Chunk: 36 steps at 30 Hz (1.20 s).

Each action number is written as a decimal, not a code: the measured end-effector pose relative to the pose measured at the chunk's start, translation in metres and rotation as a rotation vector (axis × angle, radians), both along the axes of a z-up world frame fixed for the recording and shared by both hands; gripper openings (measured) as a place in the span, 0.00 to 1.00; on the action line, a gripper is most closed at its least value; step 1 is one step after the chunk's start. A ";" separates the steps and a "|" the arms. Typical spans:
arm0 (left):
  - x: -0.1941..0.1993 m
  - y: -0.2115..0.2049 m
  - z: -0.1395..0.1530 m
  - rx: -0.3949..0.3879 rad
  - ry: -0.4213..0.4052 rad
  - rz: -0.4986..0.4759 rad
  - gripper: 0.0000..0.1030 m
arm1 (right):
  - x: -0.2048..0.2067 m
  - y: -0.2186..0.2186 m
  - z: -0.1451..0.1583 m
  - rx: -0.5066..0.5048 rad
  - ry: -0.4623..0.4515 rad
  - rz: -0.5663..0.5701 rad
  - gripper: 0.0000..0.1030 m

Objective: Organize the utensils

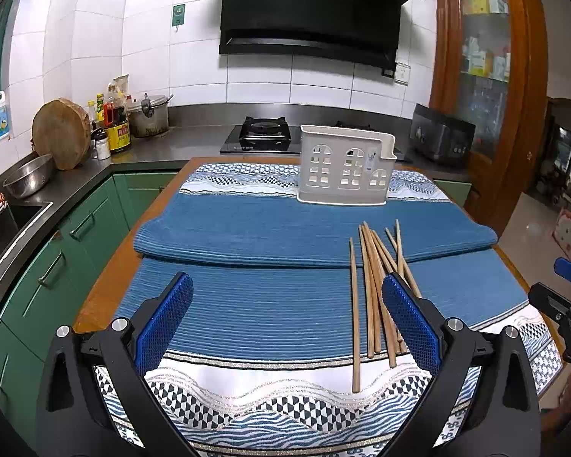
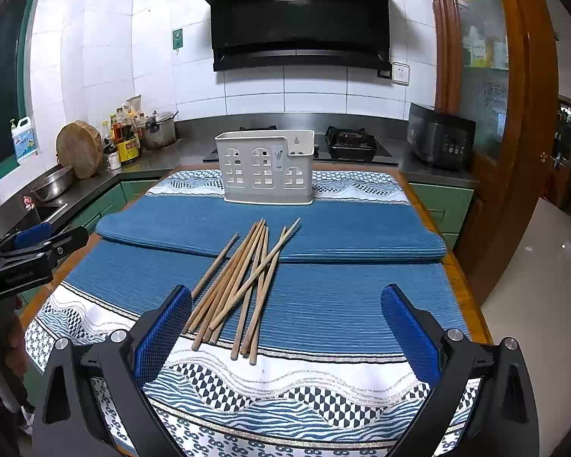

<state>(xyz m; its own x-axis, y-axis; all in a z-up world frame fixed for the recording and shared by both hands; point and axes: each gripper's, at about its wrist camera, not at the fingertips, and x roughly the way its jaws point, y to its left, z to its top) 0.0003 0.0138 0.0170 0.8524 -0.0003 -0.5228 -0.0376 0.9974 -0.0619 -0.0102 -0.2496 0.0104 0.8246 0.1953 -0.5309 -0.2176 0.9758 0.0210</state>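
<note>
Several wooden chopsticks (image 1: 373,289) (image 2: 240,282) lie in a loose pile on the blue ribbed mat (image 1: 247,304) (image 2: 342,304). A white utensil holder (image 1: 344,165) (image 2: 264,169) with window cut-outs stands upright at the far end of the table, empty as far as I can see. My left gripper (image 1: 285,293) hovers open above the mat, the pile by its right finger. My right gripper (image 2: 285,304) hangs open too, the pile just inside its left finger. Each gripper shows at the edge of the other's view: the right gripper (image 1: 567,304), the left gripper (image 2: 30,251).
A folded blue mat (image 1: 304,232) (image 2: 361,228) makes a ridge across the table. Behind the table is a counter with a gas stove (image 1: 264,133) (image 2: 350,143), a pot (image 1: 148,116), bottles (image 1: 116,122), a round chopping board (image 1: 61,133), a steel bowl (image 1: 28,177) and a black cooker (image 2: 439,135).
</note>
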 end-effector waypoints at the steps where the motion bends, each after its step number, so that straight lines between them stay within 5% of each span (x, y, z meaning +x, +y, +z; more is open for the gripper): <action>1: 0.001 0.000 0.000 -0.001 0.001 0.000 0.95 | 0.000 0.001 -0.001 -0.002 0.001 0.000 0.93; 36: 0.026 -0.012 -0.042 0.017 0.097 -0.055 0.95 | 0.035 0.008 -0.041 0.025 0.130 0.027 0.67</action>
